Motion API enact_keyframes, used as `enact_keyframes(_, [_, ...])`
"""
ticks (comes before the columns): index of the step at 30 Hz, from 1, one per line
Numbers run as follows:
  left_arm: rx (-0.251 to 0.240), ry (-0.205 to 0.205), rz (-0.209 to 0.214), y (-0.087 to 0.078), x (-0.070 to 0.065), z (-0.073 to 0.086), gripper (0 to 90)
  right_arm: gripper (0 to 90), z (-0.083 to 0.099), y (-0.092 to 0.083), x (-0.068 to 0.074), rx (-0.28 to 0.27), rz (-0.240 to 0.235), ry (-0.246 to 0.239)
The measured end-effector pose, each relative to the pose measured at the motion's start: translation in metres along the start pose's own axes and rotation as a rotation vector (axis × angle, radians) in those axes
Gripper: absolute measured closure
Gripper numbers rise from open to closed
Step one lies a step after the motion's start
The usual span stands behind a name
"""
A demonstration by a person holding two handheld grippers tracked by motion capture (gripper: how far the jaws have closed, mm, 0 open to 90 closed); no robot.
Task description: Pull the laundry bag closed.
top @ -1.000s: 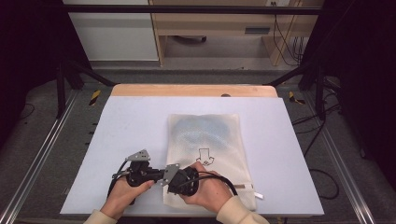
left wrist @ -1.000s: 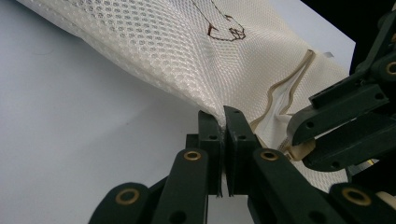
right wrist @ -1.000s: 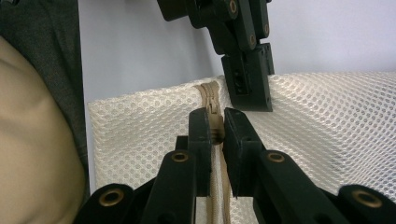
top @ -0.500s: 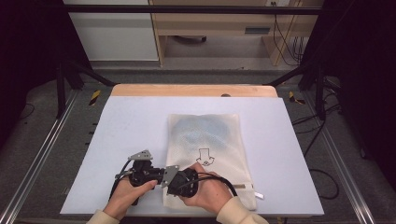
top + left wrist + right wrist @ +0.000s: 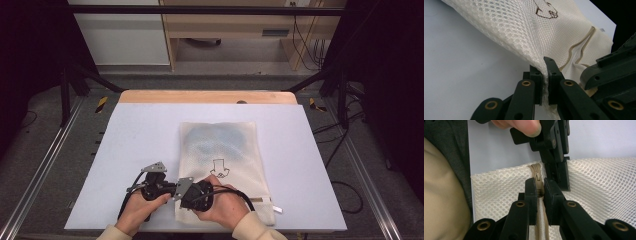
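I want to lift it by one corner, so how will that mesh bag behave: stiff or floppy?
Probably floppy: the mesh bag drapes and folds where the left gripper pinches its edge. Likely light, since the thin open weave lets a bluish item inside show through. The right gripper is clamped on the zipper, which may slide if pulled.

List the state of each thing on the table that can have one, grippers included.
Mesh bag: lying flat, near corner pinched up, something bluish inside.
Zipper: tan, its slider clamped at the bag's end; open or closed, hard to tell.
Left gripper: shut on the bag's mesh edge.
Right gripper: shut on the zipper slider.
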State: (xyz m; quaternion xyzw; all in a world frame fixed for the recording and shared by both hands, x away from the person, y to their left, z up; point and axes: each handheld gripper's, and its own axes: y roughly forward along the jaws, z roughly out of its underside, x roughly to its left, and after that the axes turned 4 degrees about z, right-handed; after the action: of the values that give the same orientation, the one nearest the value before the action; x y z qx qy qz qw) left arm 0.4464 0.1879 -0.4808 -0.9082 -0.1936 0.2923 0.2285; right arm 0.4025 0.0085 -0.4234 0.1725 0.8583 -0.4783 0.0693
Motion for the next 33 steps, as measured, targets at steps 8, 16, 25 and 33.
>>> enact_keyframes(8, [0.013,0.023,-0.013,-0.001,0.000,-0.001,86.7,82.0,0.007,0.003,-0.003,-0.001,0.001,0.009])
enact_keyframes(16, [0.023,0.027,-0.004,-0.001,0.000,-0.001,86.9,82.1,0.011,0.007,-0.005,0.000,-0.019,0.009])
enact_keyframes(25, [0.030,0.031,0.015,-0.002,0.000,-0.002,87.0,82.2,0.015,0.009,-0.008,-0.001,-0.040,0.008])
enact_keyframes(33, [0.029,0.037,0.029,-0.004,0.000,-0.002,87.0,82.2,0.018,0.007,-0.009,0.003,-0.049,0.007])
